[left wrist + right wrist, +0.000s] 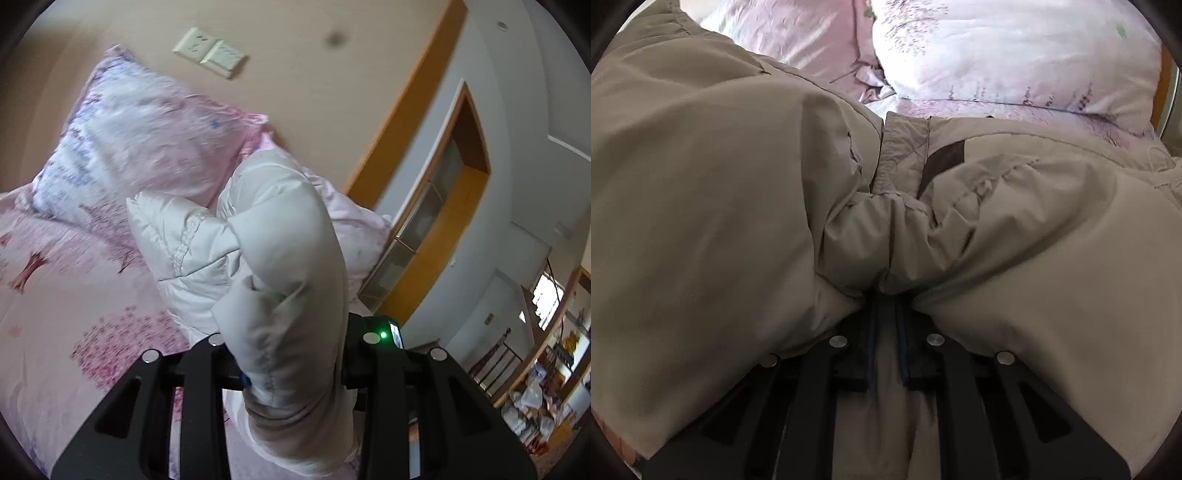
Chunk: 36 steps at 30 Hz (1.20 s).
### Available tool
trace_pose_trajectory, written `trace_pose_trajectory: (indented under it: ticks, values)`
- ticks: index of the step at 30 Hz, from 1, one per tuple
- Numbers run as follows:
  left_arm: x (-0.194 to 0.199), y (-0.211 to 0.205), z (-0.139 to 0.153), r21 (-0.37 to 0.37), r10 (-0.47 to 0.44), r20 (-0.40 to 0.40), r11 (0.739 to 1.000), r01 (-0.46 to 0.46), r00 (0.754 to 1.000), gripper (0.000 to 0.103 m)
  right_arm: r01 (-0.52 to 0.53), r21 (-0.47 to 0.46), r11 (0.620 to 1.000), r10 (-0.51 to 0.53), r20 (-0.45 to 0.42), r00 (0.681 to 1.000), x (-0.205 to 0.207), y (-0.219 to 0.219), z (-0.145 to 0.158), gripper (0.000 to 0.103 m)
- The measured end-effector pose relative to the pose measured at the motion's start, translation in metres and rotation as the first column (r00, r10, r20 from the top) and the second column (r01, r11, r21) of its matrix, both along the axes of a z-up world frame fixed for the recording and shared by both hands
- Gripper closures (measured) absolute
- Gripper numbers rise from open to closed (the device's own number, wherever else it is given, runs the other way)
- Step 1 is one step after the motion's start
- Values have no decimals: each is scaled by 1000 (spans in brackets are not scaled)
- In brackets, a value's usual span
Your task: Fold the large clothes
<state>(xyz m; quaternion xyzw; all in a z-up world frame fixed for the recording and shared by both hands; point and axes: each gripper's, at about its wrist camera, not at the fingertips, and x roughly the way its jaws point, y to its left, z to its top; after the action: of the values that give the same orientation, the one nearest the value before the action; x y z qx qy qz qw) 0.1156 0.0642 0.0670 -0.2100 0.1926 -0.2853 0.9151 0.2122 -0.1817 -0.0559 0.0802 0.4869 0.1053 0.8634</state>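
Note:
A large padded beige jacket [701, 192] lies on a pink bed. In the left wrist view my left gripper [291, 373] is shut on a puffy sleeve of the jacket [288, 258], which rises between the jaws with its cuff near the camera; the white lining [177, 240] shows behind it. In the right wrist view my right gripper [886, 332] is shut on a bunched fold of the jacket body, which fills most of the view and hides the fingertips.
A pink flowered bedsheet [55, 314] and a pillow [140, 125] lie by a beige wall with a wall socket [210, 51]. Another pillow [1015, 48] lies beyond the jacket. A wooden door frame [461, 177] and a cluttered room stand to the right.

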Motion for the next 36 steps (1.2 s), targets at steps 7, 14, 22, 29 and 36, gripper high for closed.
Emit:
trace_pose_trajectory:
  ticks: [7,14,22,29,36]
  values:
    - [0,-34,11,55,-89,36,995,87,995,69,-4,94,996,7,-28,1000,3,-10,-8,94]
    - [-1,-63,20,106,-125,66,987,117,990,67,-9,103,995,5,37,999,-17,-30,13,94]
    - [-3,-97,24,165,-191,92,971,174,977,64,176,111,978,-194,178,965,-67,-109,48,94]
    - [-4,-142,20,232,-283,88,938,257,955,61,169,95,981,-174,50,983,-38,-107,-6,95]
    - [-12,-208,2,341,-404,62,868,361,913,59,266,226,937,-298,123,946,-79,-163,24,87]
